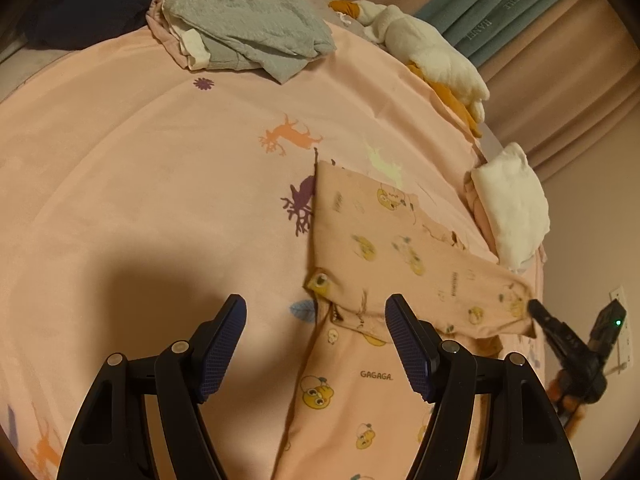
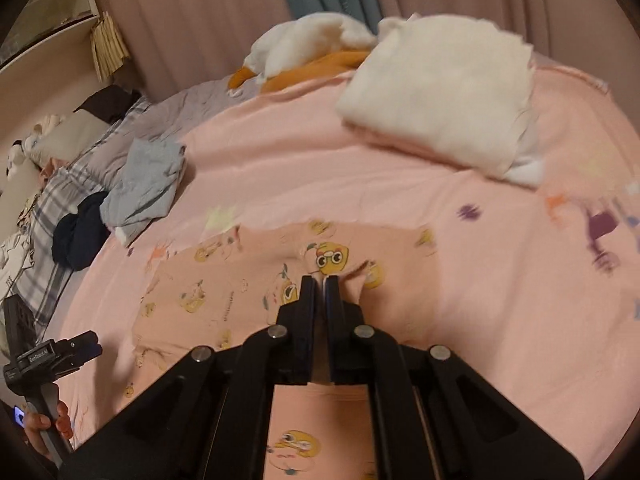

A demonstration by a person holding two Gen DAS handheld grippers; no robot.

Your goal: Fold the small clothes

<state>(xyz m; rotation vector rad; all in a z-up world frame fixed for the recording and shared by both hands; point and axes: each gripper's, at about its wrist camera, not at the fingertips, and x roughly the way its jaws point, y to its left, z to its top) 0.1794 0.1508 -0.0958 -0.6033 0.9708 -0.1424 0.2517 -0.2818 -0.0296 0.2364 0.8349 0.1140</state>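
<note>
A small pink garment (image 1: 380, 240) printed with yellow cartoon faces lies on the pink bed sheet (image 1: 140, 180), its upper part folded over the lower. My left gripper (image 1: 316, 304) is open above the garment's left edge, nothing between its fingers. In the left wrist view my right gripper (image 1: 536, 310) grips the folded part's right corner. The right wrist view shows the right gripper (image 2: 320, 280) shut on a puckered fold of the garment (image 2: 224, 280), with the left gripper (image 2: 84, 344) at lower left in a person's hand.
A folded white and pink stack (image 1: 516, 208) sits near the bed's right edge. A grey clothes pile (image 1: 252, 20) and a dark garment (image 1: 92, 0) lie at the far side. A white and orange plush toy (image 1: 432, 52) rests by the curtains.
</note>
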